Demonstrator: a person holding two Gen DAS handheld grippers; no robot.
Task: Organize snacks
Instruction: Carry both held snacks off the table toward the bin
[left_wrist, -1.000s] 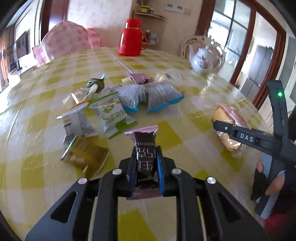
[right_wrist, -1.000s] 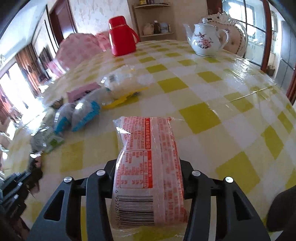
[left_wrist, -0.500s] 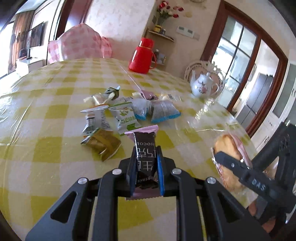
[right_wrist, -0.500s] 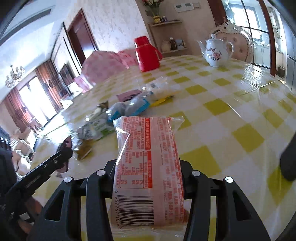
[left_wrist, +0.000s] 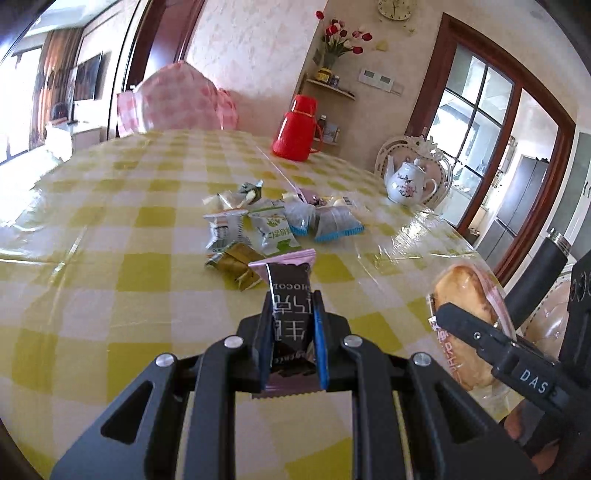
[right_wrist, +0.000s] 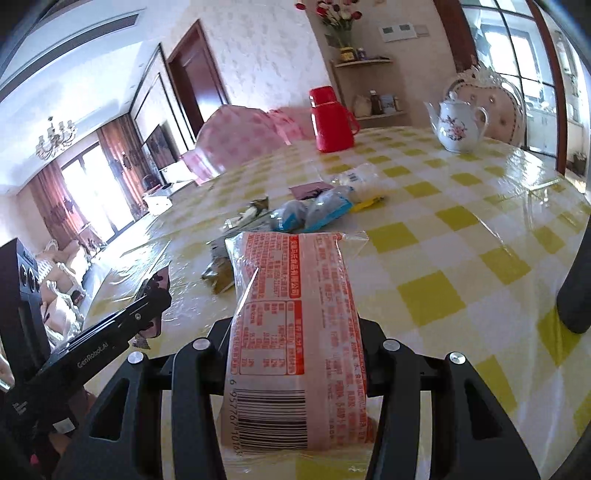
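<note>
Both grippers have risen since the earlier frame. Left gripper (left_wrist: 291, 332) pinches a chocolate bar (left_wrist: 290, 314), its lower end hidden; right gripper (right_wrist: 295, 350) clamps a bread packet (right_wrist: 295, 332), bottom edge cut off. Loose snacks (left_wrist: 273, 229) lie mid-frame on the table (left_wrist: 110, 258), labels illegible.

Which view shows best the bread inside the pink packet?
The left wrist view: the bread shows golden through the packet's clear side, held in the right gripper. The right wrist view shows only the packet's printed back and barcode, the bread itself hidden.
</note>
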